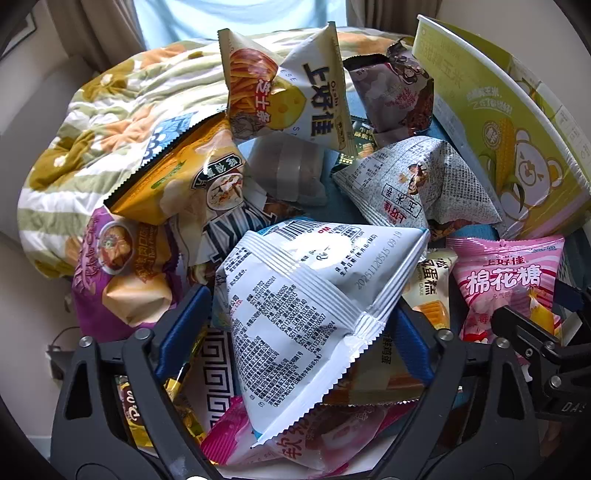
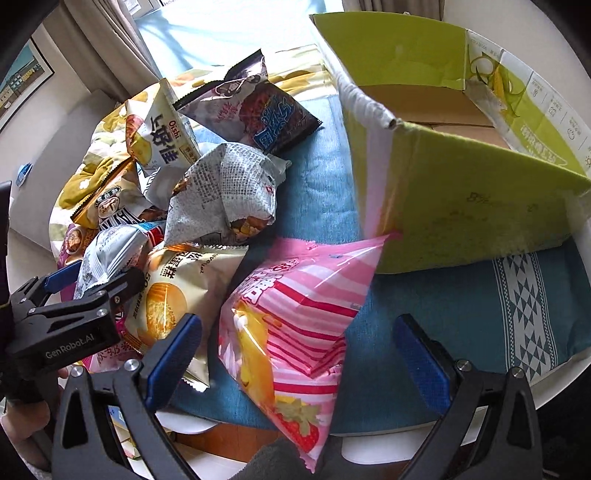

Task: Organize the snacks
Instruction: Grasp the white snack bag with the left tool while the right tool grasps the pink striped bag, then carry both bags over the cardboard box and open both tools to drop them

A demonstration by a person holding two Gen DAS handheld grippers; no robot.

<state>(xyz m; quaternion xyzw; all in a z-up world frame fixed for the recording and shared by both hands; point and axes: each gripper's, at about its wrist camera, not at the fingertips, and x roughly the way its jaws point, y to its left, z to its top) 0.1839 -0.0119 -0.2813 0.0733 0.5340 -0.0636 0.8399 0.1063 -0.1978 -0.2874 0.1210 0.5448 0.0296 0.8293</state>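
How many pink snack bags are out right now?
2: a striped pink bag between the right tool's open fingers, another pink bag under the left tool's white packet. Others may be buried.

Daylight pours from the window [image 2: 229,33] ahead of me, blown out white. Glare streaks the silver packet [image 1: 306,295]. My fisheye views bend hard at the dark corners; the pink bag [image 2: 295,314] blurs.

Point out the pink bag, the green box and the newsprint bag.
pink bag [image 2: 310,295]: right wrist view, striped front.
green box [image 2: 472,206]: right wrist view, near wall.
newsprint bag [image 2: 229,188]: right wrist view, crumpled middle.
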